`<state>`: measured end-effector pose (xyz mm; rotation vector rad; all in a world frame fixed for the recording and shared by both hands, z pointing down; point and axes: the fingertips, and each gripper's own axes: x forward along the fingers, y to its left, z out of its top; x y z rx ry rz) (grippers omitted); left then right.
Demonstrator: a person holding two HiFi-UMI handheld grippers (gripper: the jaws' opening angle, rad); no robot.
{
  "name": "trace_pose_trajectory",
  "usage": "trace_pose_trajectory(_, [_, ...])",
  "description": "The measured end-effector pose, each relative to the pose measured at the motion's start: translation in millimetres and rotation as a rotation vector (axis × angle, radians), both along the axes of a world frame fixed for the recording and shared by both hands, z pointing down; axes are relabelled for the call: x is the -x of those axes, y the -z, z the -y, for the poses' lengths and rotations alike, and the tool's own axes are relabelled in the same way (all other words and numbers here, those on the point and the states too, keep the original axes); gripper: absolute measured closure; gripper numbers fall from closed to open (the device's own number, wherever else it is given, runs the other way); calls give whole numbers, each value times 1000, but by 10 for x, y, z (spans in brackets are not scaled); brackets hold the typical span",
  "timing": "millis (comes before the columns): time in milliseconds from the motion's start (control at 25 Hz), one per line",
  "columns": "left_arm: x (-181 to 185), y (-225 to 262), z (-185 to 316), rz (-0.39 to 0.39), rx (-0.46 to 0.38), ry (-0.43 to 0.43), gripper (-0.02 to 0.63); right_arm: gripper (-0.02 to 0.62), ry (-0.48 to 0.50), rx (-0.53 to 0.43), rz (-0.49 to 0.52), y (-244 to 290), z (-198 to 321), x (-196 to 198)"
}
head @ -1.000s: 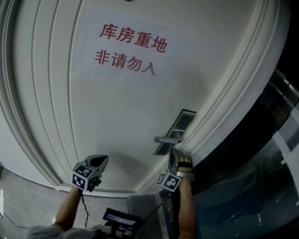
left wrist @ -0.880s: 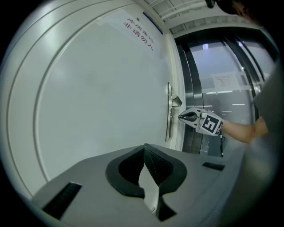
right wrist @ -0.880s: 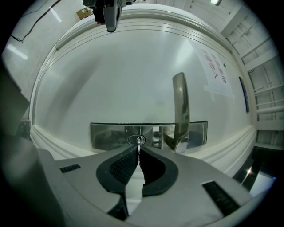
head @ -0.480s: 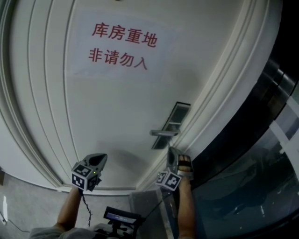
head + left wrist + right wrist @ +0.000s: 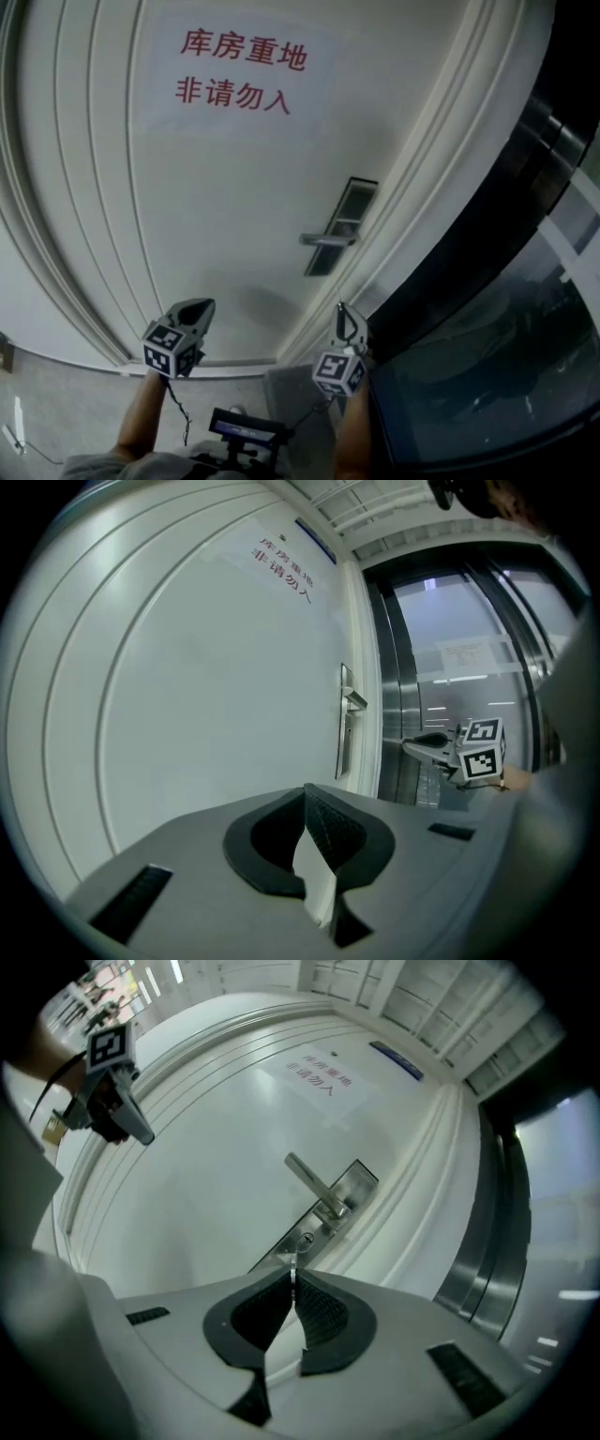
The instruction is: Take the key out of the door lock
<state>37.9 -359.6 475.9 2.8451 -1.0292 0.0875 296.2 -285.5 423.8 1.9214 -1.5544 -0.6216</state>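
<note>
A thin silver key (image 5: 293, 1267) sticks out from between the pads of my right gripper (image 5: 293, 1279), which is shut on it. The key is free of the keyhole (image 5: 306, 1238) in the steel lock plate (image 5: 352, 1185), just below the lever handle (image 5: 309, 1182). In the head view my right gripper (image 5: 343, 314) hangs well below the handle (image 5: 326, 240), apart from the white door (image 5: 234, 206). My left gripper (image 5: 199, 307) is held low at the left, its pads together with nothing between them (image 5: 306, 794).
A paper sign with red characters (image 5: 239, 70) is stuck high on the door. Right of the door frame runs dark glass with metal framing (image 5: 487, 281). A small dark device with a cable (image 5: 246, 429) hangs by the person's body.
My right gripper has drawn back and down from the lock plate and rolled about its axis, taking the key out with it. The left gripper has shifted only slightly.
</note>
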Motion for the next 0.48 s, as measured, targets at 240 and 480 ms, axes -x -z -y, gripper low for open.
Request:
trace_pose_trajectory(240, [78,-29,-224,0,-10,6,598,575,33,-71,249,-187,-377,168])
trace_pose_trajectory(480, [187,-81,-504,6,-49,14,598,575,26,-62,380,-410,-756,347])
